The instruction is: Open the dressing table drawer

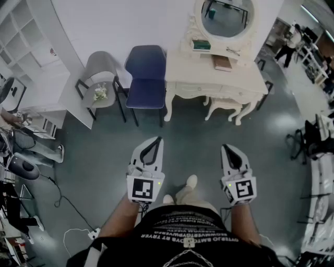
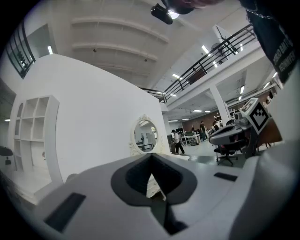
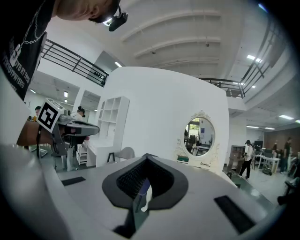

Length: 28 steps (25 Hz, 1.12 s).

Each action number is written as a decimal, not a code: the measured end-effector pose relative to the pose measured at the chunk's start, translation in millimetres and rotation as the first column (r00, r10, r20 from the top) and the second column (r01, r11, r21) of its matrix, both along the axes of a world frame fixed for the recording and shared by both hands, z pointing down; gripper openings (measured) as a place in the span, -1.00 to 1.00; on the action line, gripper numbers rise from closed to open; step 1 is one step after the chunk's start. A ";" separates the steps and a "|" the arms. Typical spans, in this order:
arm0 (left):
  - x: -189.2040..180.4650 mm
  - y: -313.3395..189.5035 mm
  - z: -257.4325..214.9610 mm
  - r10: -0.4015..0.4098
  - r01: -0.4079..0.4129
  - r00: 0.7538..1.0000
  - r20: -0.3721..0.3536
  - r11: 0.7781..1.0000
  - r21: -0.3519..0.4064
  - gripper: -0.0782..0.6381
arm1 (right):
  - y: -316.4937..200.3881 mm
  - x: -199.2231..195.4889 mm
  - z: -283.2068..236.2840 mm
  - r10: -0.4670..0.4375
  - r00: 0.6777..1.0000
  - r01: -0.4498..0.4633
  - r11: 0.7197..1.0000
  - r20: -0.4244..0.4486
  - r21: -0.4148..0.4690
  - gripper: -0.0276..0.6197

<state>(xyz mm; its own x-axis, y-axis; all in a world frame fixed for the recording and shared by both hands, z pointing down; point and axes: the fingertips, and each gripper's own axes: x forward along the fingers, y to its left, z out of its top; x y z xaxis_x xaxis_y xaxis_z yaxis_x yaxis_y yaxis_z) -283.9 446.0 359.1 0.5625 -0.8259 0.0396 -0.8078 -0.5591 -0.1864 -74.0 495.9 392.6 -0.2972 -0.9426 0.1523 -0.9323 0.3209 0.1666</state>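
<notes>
The cream dressing table (image 1: 245, 78) stands against the white wall, far ahead of me, with an oval mirror (image 1: 228, 15) on top. Its drawer fronts (image 1: 191, 88) are closed, and a matching stool (image 1: 224, 107) is tucked under it. Both grippers hang in the air over the grey floor, well short of the table. My left gripper (image 1: 156, 141) has its jaws together and holds nothing. My right gripper (image 1: 228, 148) also looks shut and empty. The mirror (image 2: 144, 136) shows past the left gripper (image 2: 150, 155), and the mirror (image 3: 200, 137) past the right gripper (image 3: 146, 156).
A blue chair (image 1: 147, 73) and a grey chair (image 1: 100, 78) stand left of the table. White shelving (image 1: 21, 41) is at the far left, and cables (image 1: 68, 208) lie on the floor. Desks and a walking person (image 1: 289, 44) are at the right. A book (image 1: 223, 62) lies on the tabletop.
</notes>
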 end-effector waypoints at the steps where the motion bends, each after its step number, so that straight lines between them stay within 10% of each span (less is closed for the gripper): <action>1: 1.7 -3.5 -2.1 -0.014 0.014 1.000 -0.019 1.000 0.003 -0.77 | -5.2 2.7 -0.7 -0.003 1.000 0.003 1.000 -0.014 0.002 -0.91; 9: 14.0 -39.3 -6.6 -0.063 0.059 0.991 -0.117 0.998 -0.036 -0.77 | -38.1 12.0 -5.1 -0.039 0.999 0.039 0.999 -0.021 0.010 -0.91; 28: 77.3 -138.9 13.5 -0.064 0.060 0.997 -0.029 0.990 -0.124 -0.77 | -144.9 64.0 -5.1 -0.077 0.997 0.077 0.997 0.006 -0.021 -0.91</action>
